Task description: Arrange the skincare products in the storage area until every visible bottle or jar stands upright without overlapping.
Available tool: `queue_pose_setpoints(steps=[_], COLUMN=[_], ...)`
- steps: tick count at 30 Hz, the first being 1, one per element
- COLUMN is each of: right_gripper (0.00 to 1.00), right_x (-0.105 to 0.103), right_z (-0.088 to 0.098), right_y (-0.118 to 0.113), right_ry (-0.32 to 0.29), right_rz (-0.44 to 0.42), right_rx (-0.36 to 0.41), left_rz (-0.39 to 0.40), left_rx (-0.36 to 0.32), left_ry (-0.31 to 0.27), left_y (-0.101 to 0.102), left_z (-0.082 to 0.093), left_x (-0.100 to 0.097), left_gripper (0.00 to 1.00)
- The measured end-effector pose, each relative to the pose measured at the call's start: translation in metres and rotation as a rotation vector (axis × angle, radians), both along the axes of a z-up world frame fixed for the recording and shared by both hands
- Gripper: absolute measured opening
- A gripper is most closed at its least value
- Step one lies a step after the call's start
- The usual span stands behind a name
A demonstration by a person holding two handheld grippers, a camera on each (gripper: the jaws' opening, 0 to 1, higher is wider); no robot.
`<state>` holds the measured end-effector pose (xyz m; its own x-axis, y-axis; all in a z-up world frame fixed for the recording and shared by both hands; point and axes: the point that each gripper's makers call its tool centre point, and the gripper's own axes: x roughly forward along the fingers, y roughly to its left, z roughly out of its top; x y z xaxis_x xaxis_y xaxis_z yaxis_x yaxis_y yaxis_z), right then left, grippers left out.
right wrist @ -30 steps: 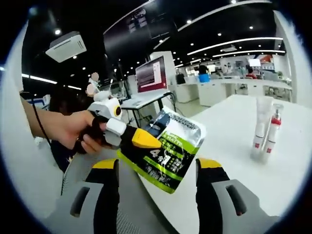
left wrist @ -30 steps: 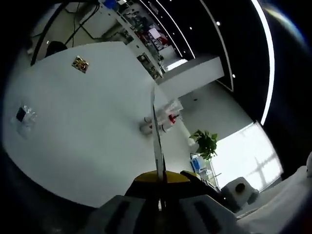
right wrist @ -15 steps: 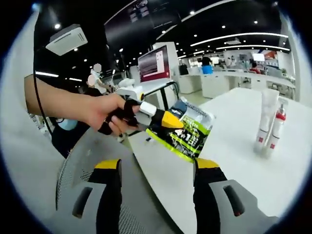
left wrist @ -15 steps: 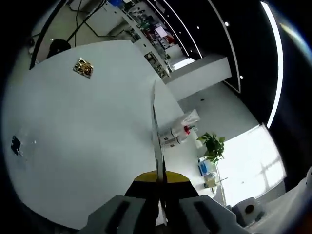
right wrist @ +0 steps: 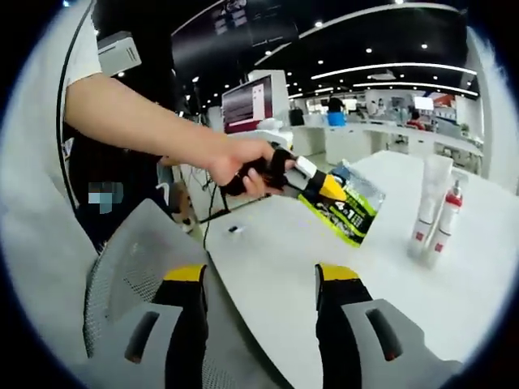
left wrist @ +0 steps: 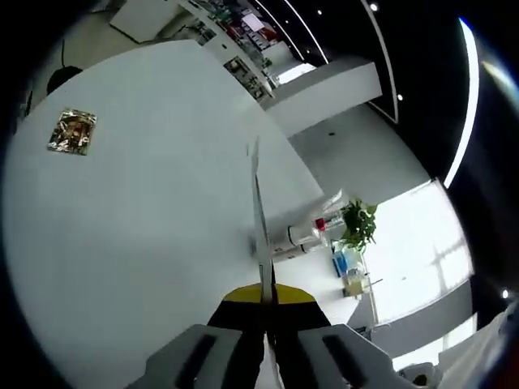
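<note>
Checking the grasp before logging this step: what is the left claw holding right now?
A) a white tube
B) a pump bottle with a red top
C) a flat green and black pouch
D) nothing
C: in the right gripper view the left claw is shut on the green and black pouch, held above the white table.

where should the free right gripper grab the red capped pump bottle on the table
Take the pump bottle around its straight body below the red cap, coming in level from the open table side with the right gripper open. It stands upright tight beside the taller white tube, so fingers fit best across the sides that face away from the tube.
</note>
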<state>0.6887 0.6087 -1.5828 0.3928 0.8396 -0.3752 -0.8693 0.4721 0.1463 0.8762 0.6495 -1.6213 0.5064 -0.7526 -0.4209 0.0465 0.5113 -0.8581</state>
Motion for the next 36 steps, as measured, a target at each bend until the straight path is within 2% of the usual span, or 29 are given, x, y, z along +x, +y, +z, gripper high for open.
queue_pose_setpoints(steps=[5,7,9,14,17,22,25,29,31,34,36], right_gripper=[0.47,0.45,0.41,0.43,0.43,0.41,0.41,0.40,0.40,0.40,0.40], right_x=[0.003,0.003,0.003,0.004,0.004,0.005,0.005,0.003,0.003,0.003,0.003], right_z=[-0.003,-0.003,0.000,-0.004,-0.006,-0.007,-0.007,-0.007,-0.008,-0.008,-0.007], right_y=[-0.003,-0.004,-0.004,-0.003,-0.003,-0.005,-0.004,-0.003,-0.004,-0.004,-0.004], right_ry=[0.002,-0.006,-0.027,-0.001,0.007,0.014,0.024,0.023,0.027,0.029,0.035], right_rz=[-0.016,-0.020,-0.016,-0.013,-0.017,-0.024,-0.023,-0.017,-0.017,-0.018,-0.020], right_rx=[-0.013,-0.024,-0.019,-0.025,-0.029,-0.031,-0.024,-0.023,-0.027,-0.024,-0.017], left_rz=[-0.039,-0.034,-0.035,-0.044,-0.059,-0.061,-0.082,-0.089,-0.076,-0.085,-0.095], left_rx=[0.043,0.011,-0.005,0.001,0.015,0.001,0.027,0.038,0.025,0.107,0.134], left_ry=[0.041,0.074,0.079,0.122,0.137,0.156,0.164,0.173,0.208,0.198,0.201], left_y=[-0.007,-0.012,-0.017,-0.030,-0.041,-0.049,-0.055,-0.051,-0.054,-0.046,-0.046], left_z=[-0.019,-0.024,-0.028,-0.045,-0.052,-0.058,-0.061,-0.067,-0.067,-0.077,-0.079], left_x=[0.018,0.026,0.033,0.046,0.046,0.051,0.045,0.048,0.046,0.051,0.052], left_gripper=[0.02,0.02,0.02,0.02,0.02,0.02,0.02,0.02,0.02,0.04,0.06])
